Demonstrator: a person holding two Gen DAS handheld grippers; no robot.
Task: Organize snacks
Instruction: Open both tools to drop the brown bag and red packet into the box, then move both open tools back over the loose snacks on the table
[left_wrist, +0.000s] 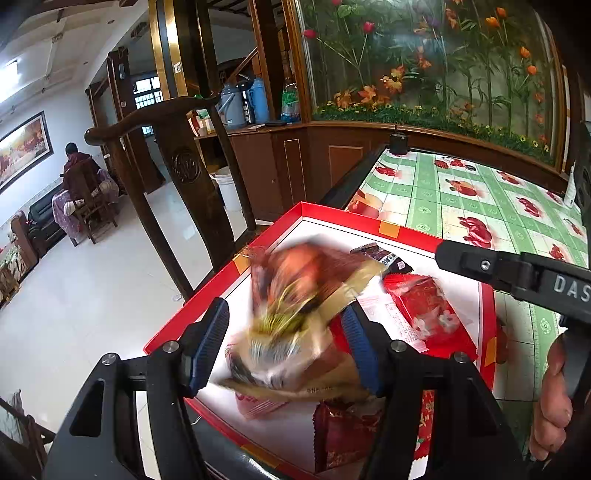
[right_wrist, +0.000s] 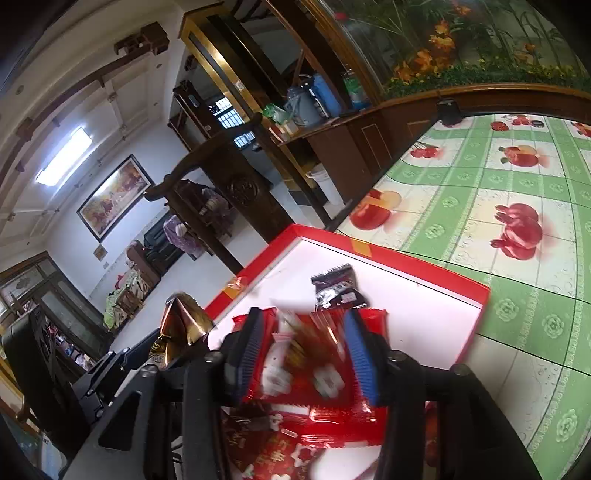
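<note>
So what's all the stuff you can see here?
Box: one, red rim, white inside, on the table's corner.
Tablecloth: one, green and white with red fruit, covers the table.
Gold snack packet: one, gold-brown, blurred, between the left gripper's fingers.
Red snack packets: several, red, in the box; exact count unclear.
Dark snack packet: one, black, deeper in the box.
Chair: one, dark wood, beside the table.
Flasks: blue and grey, on the sideboard.
Left gripper: open.
Right gripper: open, around a red packet.

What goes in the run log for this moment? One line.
left gripper: open, blurred gold packet between fingers | right gripper: open, blurred red packet between fingers | red tray: holds snacks
</note>
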